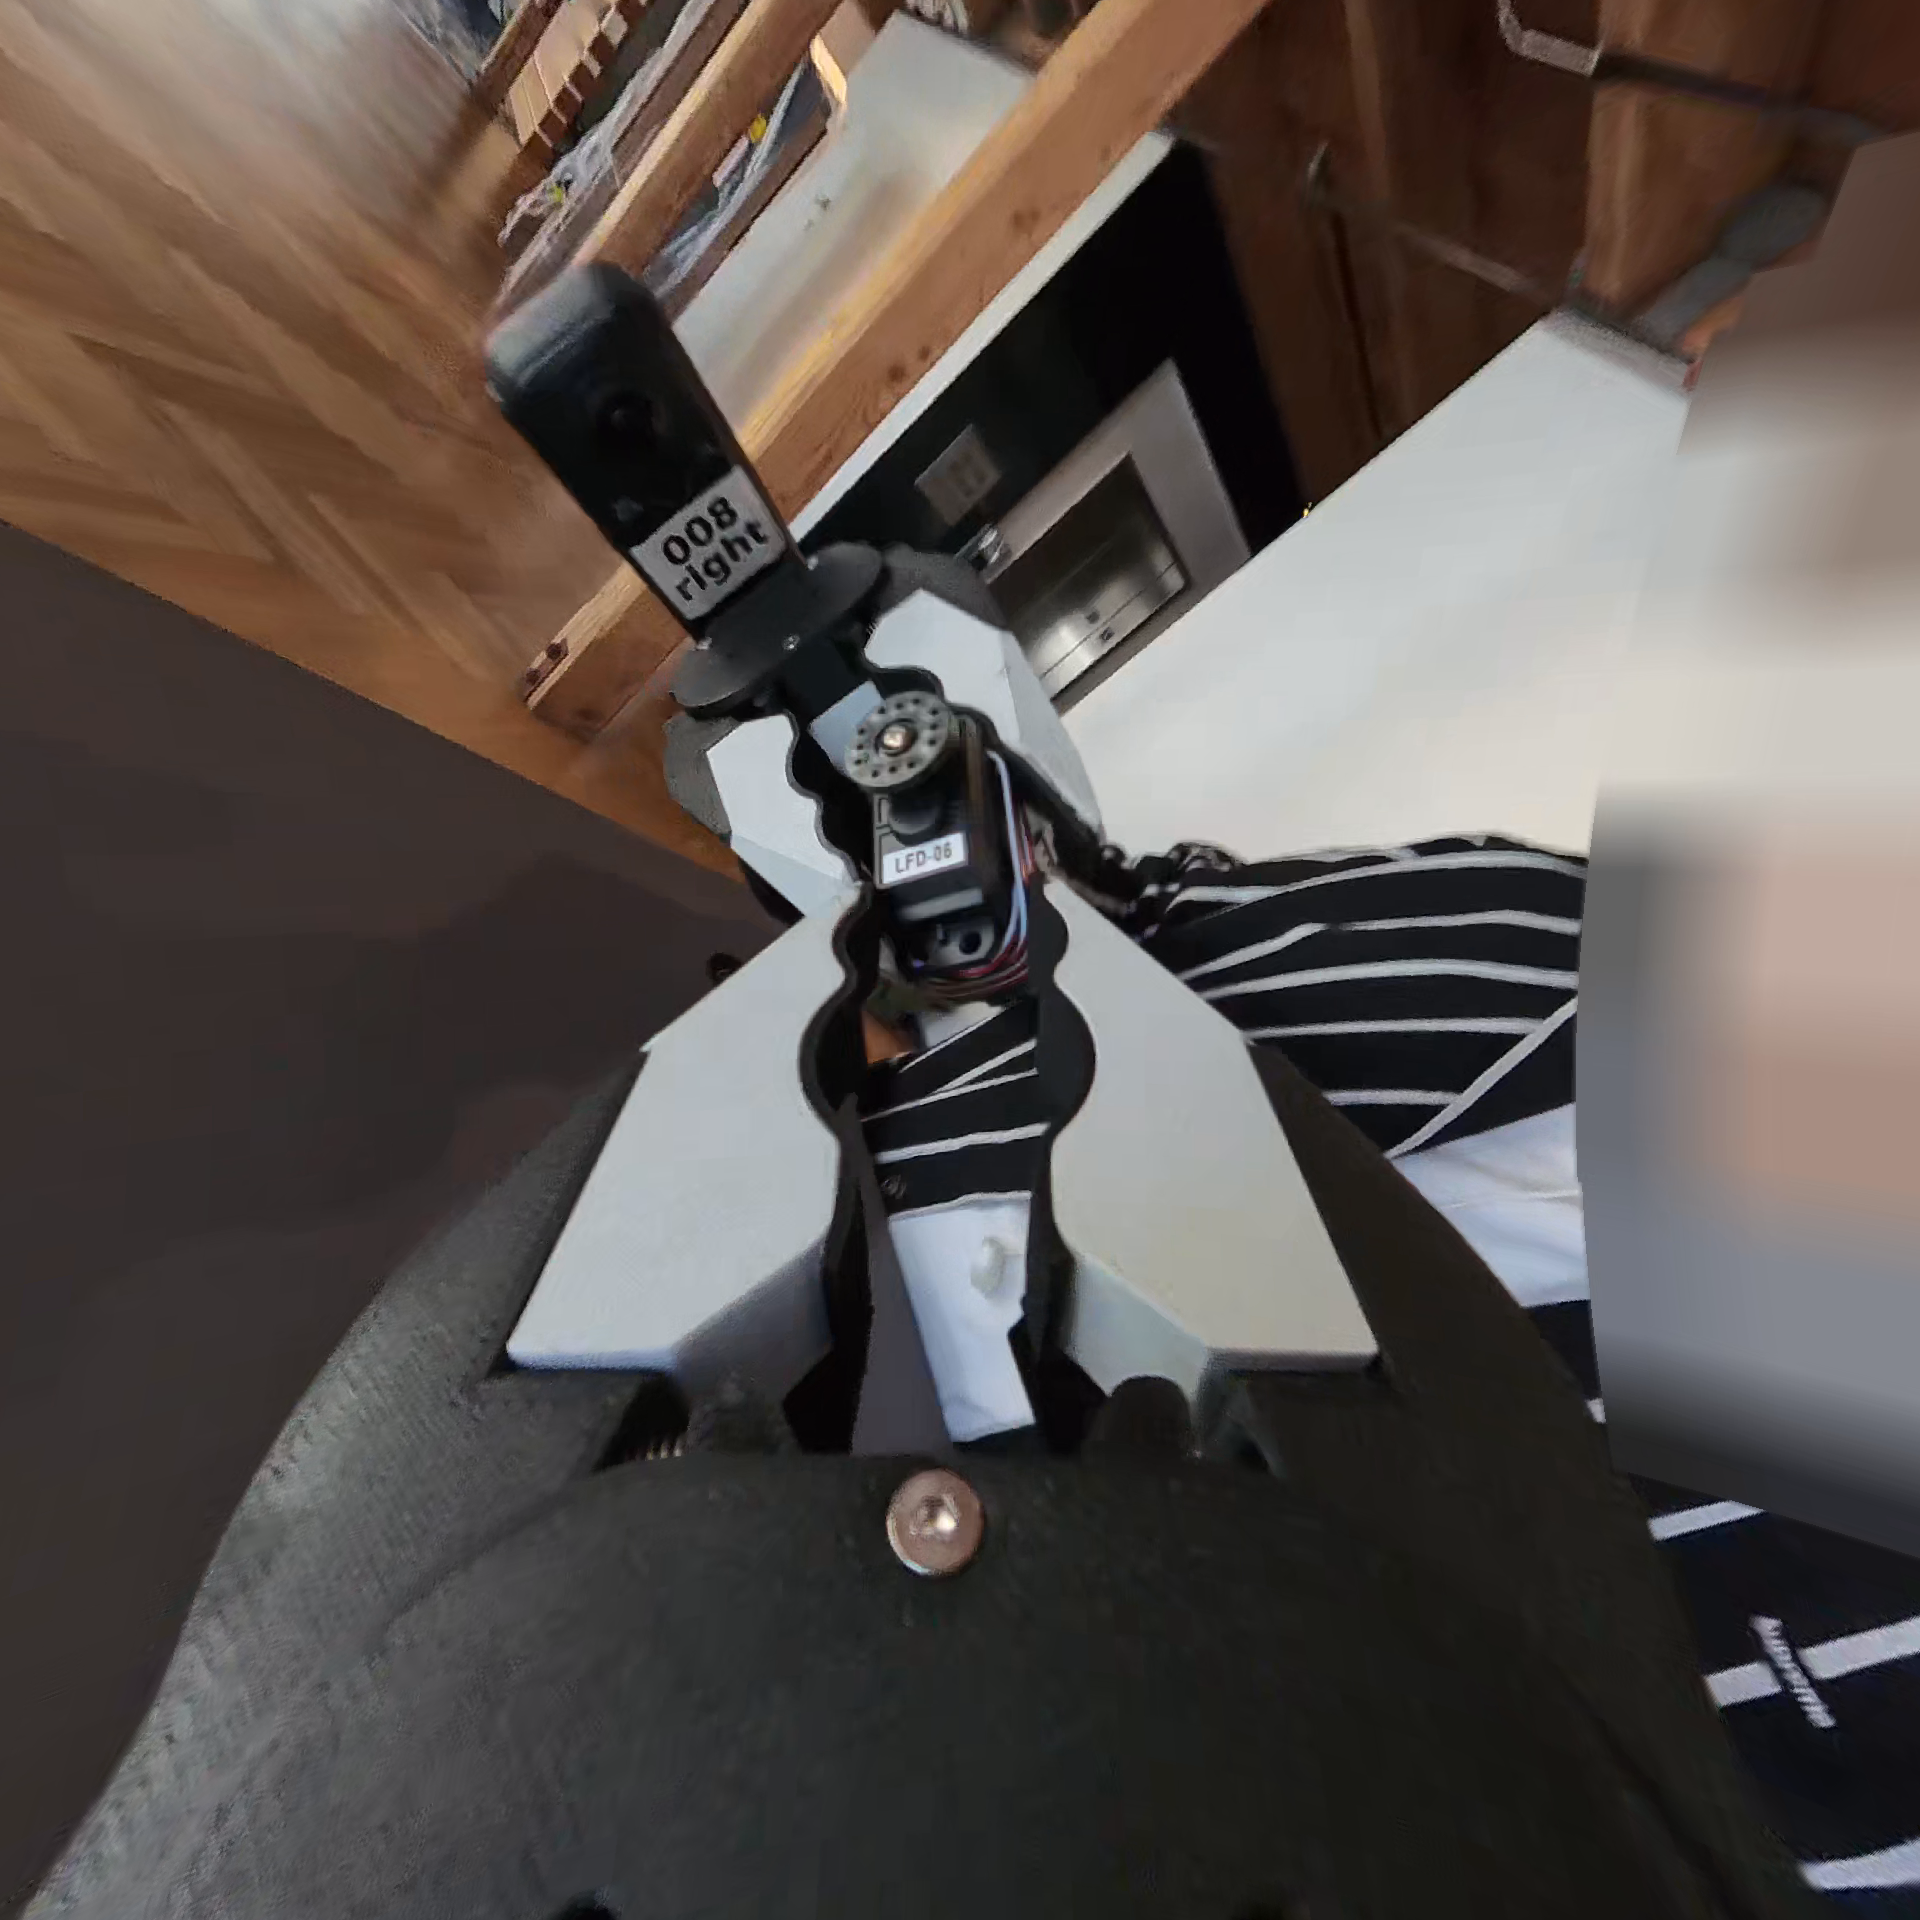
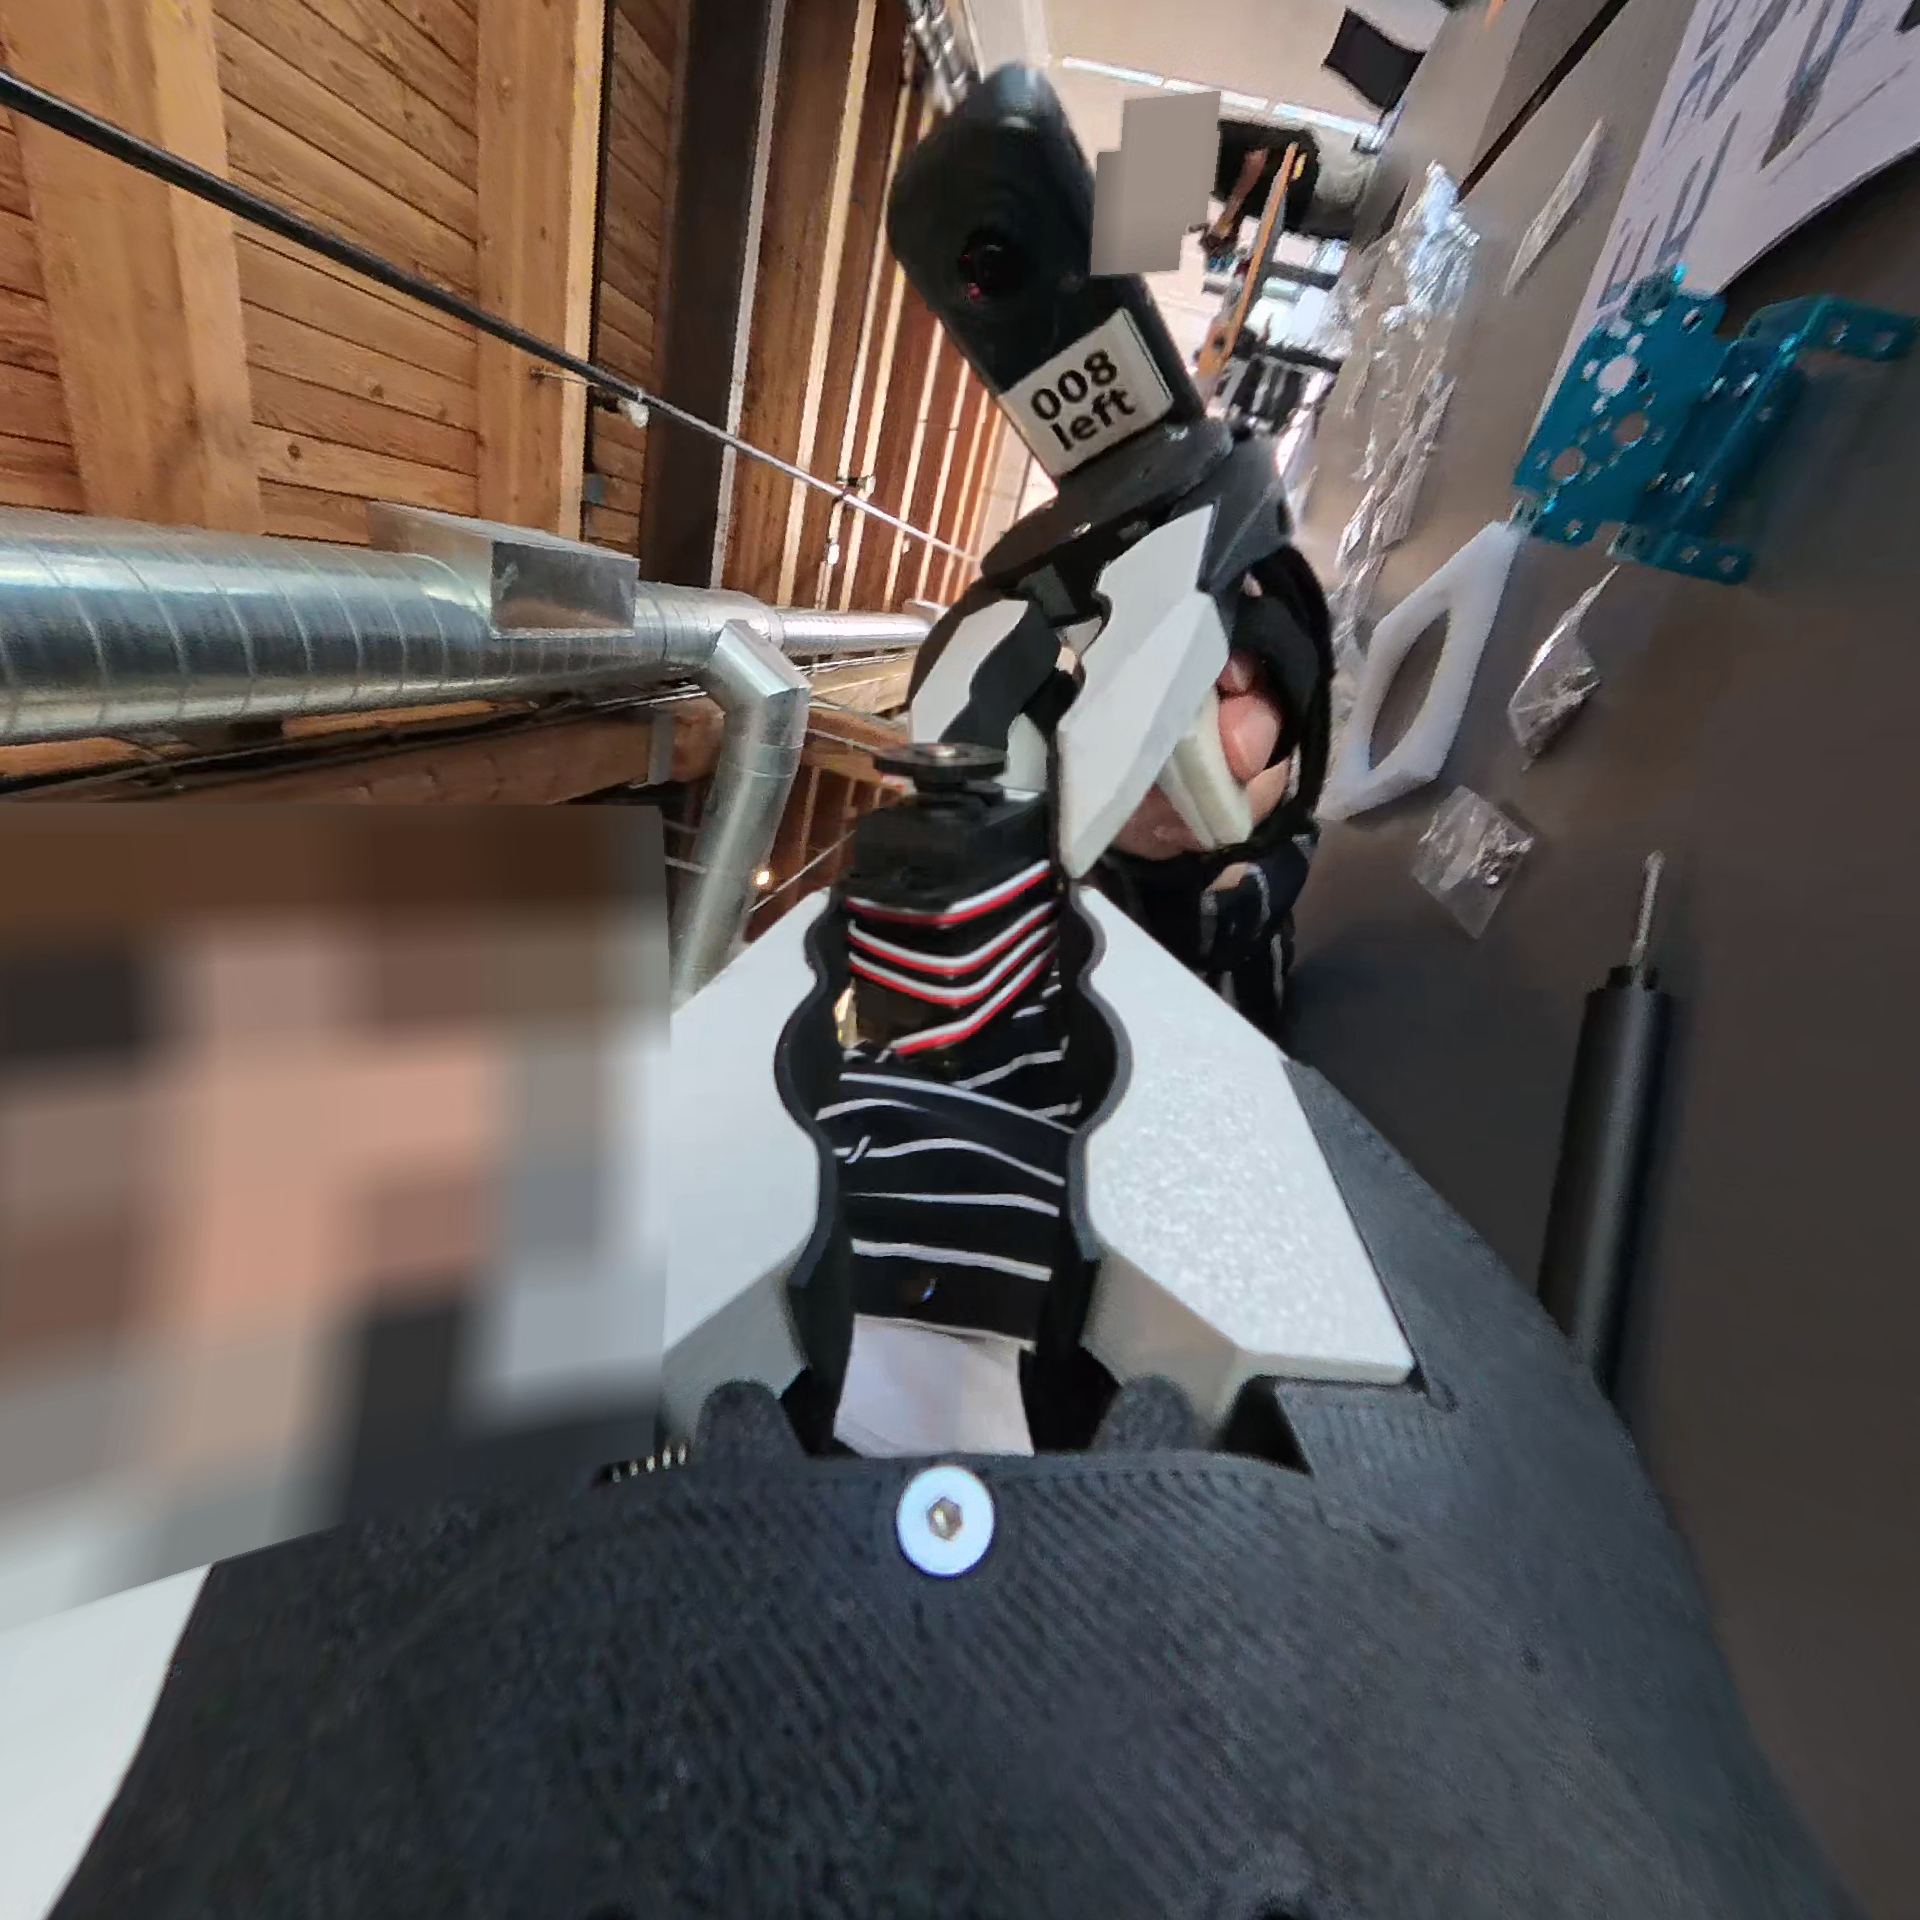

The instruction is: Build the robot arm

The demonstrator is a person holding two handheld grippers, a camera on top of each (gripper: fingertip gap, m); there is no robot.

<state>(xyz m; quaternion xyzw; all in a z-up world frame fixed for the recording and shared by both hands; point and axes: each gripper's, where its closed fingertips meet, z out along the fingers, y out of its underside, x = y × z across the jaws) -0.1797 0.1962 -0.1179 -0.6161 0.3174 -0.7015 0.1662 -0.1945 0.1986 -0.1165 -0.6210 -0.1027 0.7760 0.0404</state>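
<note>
Landmark: a small black servo, round horn on top and red, white and black leads wound about its body; it is held in the air, clear of the table.
Left gripper: its fingers are closed in on the lower body of the servo, with the leads bunched between the tips.
Right gripper: its fingers are pressed on the wire-wrapped flanks of the servo. In the left wrist view it reaches in from beyond the servo, along its far side.
Hand: a person's hand squeezes the left gripper's white trigger, up and right of the servo.
Writing: a small white sticker sits on the servo's face, and a white tag is stuck under each gripper's camera, above the servo.
Behind the servo: a striped black-and-white garment.
Right of the servo: a dark table bears a blue perforated bracket, a white foam frame, clear bags of small parts and a slim dark tool.
Left of the servo: a silver duct runs along a wooden wall.
</note>
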